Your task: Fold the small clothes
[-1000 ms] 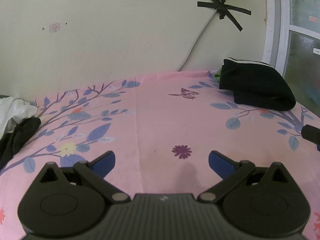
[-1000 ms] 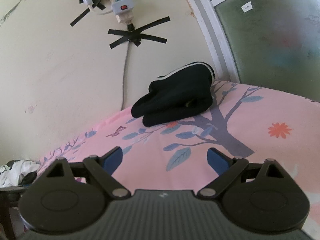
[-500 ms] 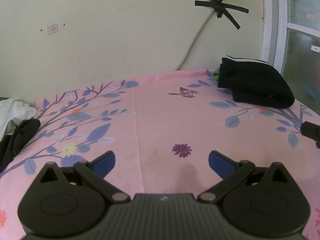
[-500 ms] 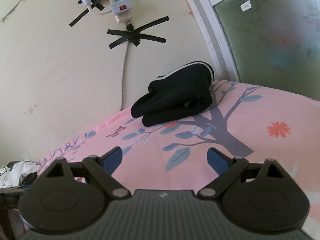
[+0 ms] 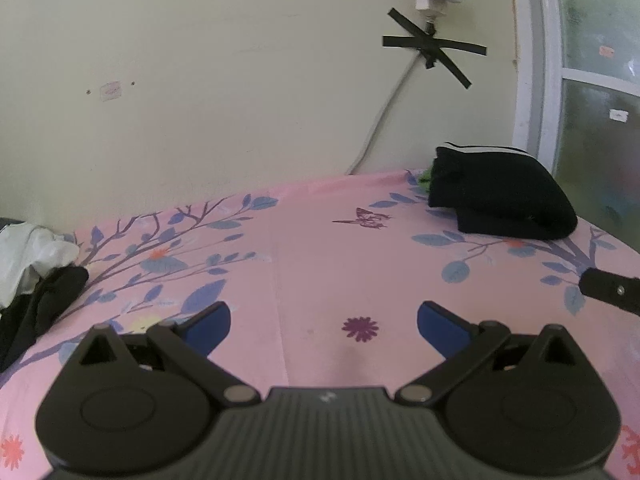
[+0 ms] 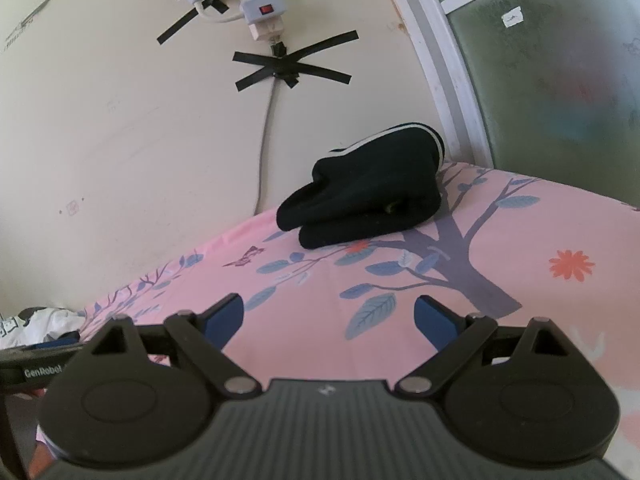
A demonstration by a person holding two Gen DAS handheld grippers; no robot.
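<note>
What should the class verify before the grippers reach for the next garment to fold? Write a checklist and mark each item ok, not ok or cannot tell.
1. Left gripper open and holding nothing: ok.
2. Right gripper open and holding nothing: ok.
3. Folded black garment set aside near the wall: ok.
4. Pink sheet bare in front of both grippers: ok.
5. Unfolded clothes pile in view at the left edge: ok.
6. Which piece of the pile lies free to lift: cannot tell.

A: From where is the left wrist view taken?
B: Low over the pink bedsheet (image 5: 312, 248), faced toward the wall.
A: And the right wrist view?
B: Likewise low, angled toward the window corner. The folded black garment (image 5: 500, 200) (image 6: 368, 196) and taped cable (image 5: 430, 46) (image 6: 286, 70) are shared.
</note>
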